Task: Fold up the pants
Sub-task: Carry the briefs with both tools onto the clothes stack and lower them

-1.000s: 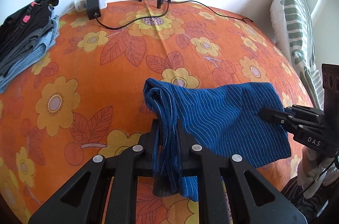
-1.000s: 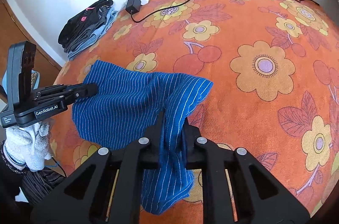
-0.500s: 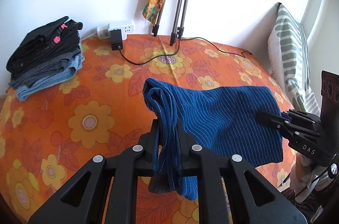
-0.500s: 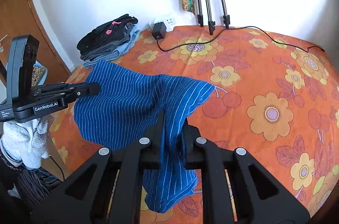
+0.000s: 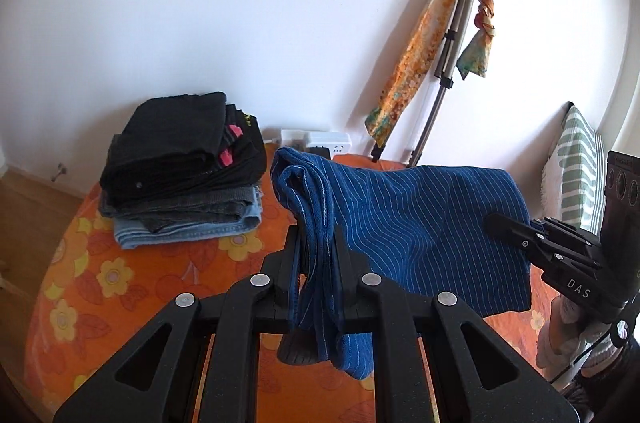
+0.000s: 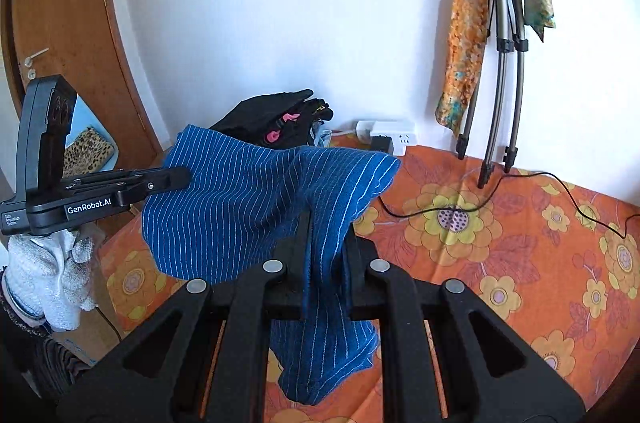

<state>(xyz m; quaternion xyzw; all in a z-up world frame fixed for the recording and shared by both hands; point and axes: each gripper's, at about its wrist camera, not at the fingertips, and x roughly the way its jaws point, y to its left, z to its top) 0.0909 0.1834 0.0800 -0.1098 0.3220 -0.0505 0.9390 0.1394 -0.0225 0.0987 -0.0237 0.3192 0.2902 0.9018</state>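
We hold the pants (image 5: 420, 219) stretched in the air above the bed (image 6: 500, 255), our left gripper (image 5: 316, 247) and right gripper (image 6: 326, 235) each with jaws clenched on one end.

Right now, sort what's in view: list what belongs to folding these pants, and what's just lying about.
In the job:
- blue striped pants
- left gripper, shut on them
- right gripper, shut on them
- flowered bedspread, the folding surface

Lying about:
- stack of folded clothes
- power strip
- tripod with scarves
- striped pillow
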